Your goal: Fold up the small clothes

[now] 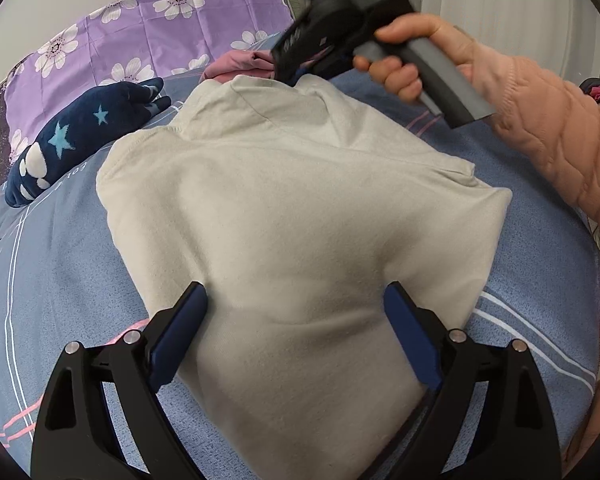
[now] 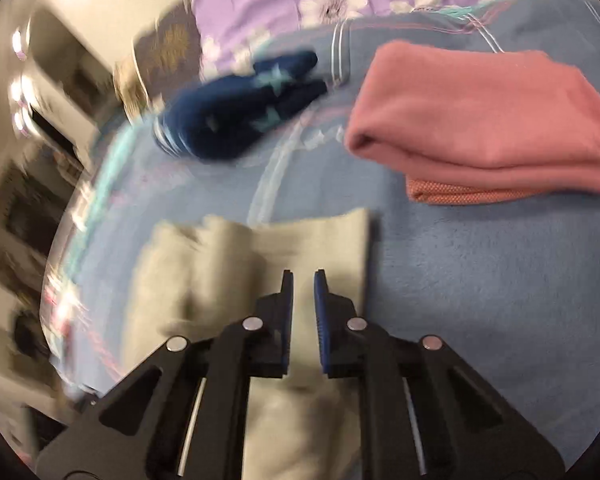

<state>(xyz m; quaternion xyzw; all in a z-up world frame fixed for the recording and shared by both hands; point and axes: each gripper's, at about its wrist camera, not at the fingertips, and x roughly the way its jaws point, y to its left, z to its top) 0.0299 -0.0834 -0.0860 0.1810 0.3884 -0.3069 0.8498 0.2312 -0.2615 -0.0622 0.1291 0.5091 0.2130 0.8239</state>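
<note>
L gripper jaws spread over beige garment, nothing pinched. R gripper nearly shut, no cloth clamped; fold risks being dragged loose.

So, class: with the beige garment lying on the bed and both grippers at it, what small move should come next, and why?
Probably close the right gripper on the beige garment's far edge. Its jaws stand slightly apart over that edge with no cloth pinched, while the left gripper stands wide open over the near end, so a fold cannot start yet.
</note>
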